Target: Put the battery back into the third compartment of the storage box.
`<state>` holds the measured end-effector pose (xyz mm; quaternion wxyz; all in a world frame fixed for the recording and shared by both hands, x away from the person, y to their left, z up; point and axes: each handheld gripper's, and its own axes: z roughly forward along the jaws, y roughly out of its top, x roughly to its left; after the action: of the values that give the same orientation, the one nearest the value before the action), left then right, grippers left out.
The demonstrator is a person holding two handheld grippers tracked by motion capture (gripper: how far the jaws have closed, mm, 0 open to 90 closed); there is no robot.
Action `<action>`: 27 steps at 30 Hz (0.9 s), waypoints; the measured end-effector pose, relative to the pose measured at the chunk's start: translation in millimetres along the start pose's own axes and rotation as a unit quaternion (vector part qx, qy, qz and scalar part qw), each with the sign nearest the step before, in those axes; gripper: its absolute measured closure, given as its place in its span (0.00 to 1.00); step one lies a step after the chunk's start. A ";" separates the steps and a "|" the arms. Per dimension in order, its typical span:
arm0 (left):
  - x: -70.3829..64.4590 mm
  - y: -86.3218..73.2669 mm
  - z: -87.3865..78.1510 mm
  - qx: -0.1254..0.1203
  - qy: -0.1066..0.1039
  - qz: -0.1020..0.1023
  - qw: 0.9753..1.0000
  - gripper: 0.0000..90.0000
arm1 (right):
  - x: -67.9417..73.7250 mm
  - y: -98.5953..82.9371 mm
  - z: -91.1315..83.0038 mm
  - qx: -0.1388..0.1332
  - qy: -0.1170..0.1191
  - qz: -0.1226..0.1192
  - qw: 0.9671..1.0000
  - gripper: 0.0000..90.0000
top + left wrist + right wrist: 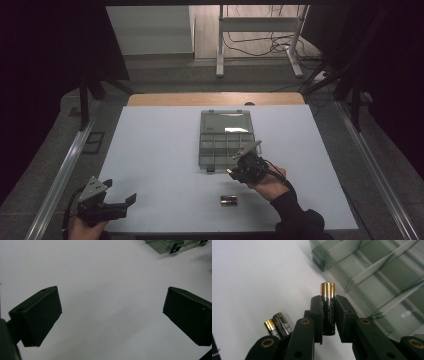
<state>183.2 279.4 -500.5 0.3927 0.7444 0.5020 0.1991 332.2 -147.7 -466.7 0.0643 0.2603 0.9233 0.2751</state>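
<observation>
My right gripper [328, 315] is clenched on 1 battery [328, 310], pinched at mid-body with the gold end poking past the jaws — held that way so I can drop it end-on into a slot of the clear organizer box [226, 137], which sits just beside the jaws. 2 more batteries [229, 200] lie together on the white table [150, 150] near my hand, waiting. My left gripper [120, 198] hangs released — jaws wide, well apart from everything.

My right gripper [328, 315] pinches one battery [328, 312]

It stands upright between my jaws (gold end up); two more batteries [277, 325] lie left, the clear compartment box [382, 282] right.
</observation>
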 end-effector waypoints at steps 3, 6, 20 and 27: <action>0.1 0.0 0.0 0.000 0.000 0.000 1.000 0.03 | -4.9 2.3 -2.3 -0.008 -0.004 0.007 1.000 0.85; 0.2 -0.1 -0.1 0.000 0.000 -0.001 1.000 0.03 | -10.8 5.3 -4.6 -0.017 -0.006 0.019 1.000 0.85; 0.5 -0.1 -0.1 -0.001 0.000 -0.001 1.000 0.03 | -34.2 28.0 -7.3 -0.025 -0.039 0.034 0.998 0.85; 0.6 -0.1 -0.1 -0.001 -0.001 -0.002 1.000 0.03 | -45.6 37.6 -5.9 -0.026 -0.051 0.043 0.997 0.85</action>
<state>183.3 280.0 -500.5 0.3938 0.7435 0.5029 0.1983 386.5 -147.2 -442.5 0.1058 0.3113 0.8994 0.2880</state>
